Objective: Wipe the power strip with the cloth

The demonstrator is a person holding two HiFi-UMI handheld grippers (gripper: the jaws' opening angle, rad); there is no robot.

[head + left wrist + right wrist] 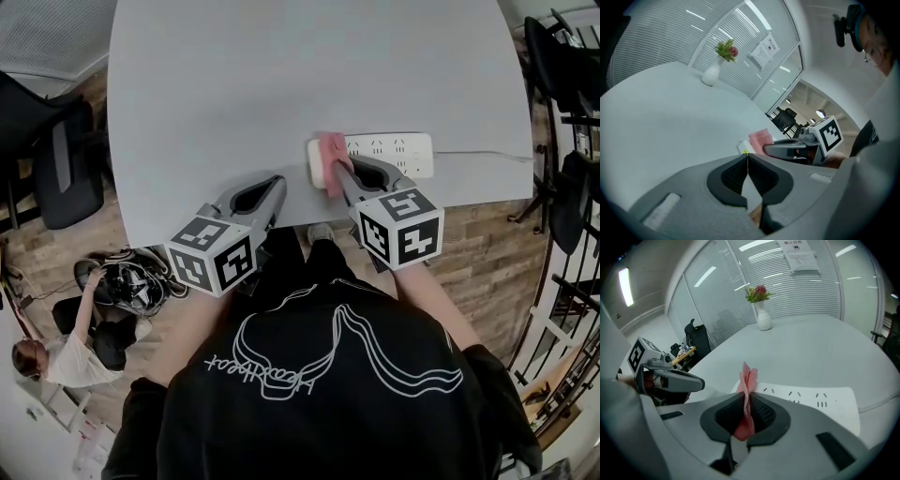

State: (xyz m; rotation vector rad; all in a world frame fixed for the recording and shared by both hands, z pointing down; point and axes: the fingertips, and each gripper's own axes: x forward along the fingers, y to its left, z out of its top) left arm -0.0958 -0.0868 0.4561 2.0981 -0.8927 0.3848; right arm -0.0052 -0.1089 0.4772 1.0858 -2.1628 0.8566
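Pinching the cloth (330,157) over the power strip (398,150), at the end opposite its cord (487,156), the right gripper (341,174) should next sweep toward the cord; the left gripper (274,190) is clenched, empty.

Bright even ceiling light, fisheye warping, dark vignetted corners

I count one power strip (386,154) on the one worktop (281,84), with one pink cloth (331,161) at one end of the strip. Near the strip are two tools, the left hand-held gripper (277,181) and the right hand-held gripper (340,170). One flower vase (763,320) stands well beyond the strip.
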